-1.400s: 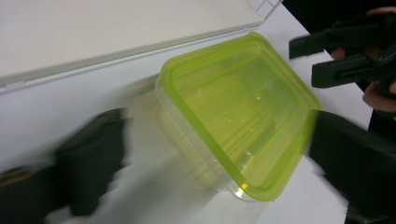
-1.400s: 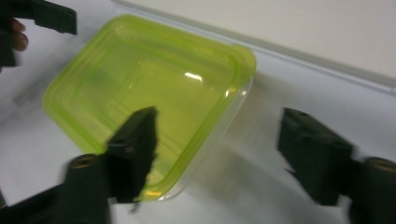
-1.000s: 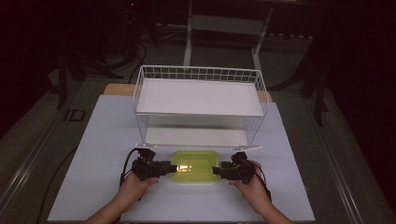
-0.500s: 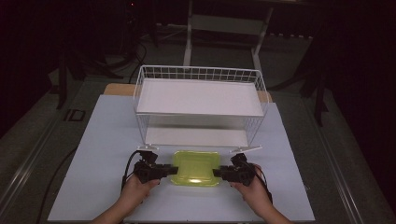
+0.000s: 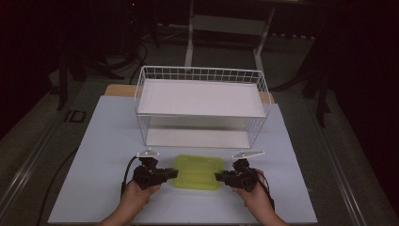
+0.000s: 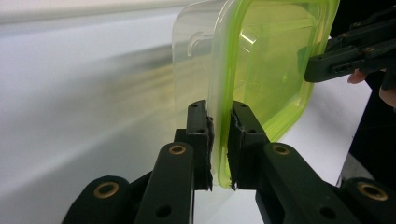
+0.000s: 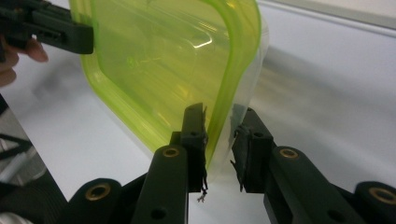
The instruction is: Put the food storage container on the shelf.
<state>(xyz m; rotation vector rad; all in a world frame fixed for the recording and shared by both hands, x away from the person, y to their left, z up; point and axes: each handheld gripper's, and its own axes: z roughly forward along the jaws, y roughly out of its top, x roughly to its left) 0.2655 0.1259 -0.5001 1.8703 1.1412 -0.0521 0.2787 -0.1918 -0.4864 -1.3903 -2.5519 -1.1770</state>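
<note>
Both forearms come in from the bottom of the high view, each hand wrapped around the body of its gripper, and the 2 grippers point inward at each other, level with the table. The left gripper point(image 5: 170, 173) sits at the left edge of the yellow-green lidded container point(image 5: 198, 172), and in the left gripper view its 2 jaws have just closed and now pinch the container's rim. The right gripper point(image 5: 221, 177) sits at the opposite edge; its jaws have also just been closing, with the rim between them (one pad touches, the other stands slightly off).
</note>
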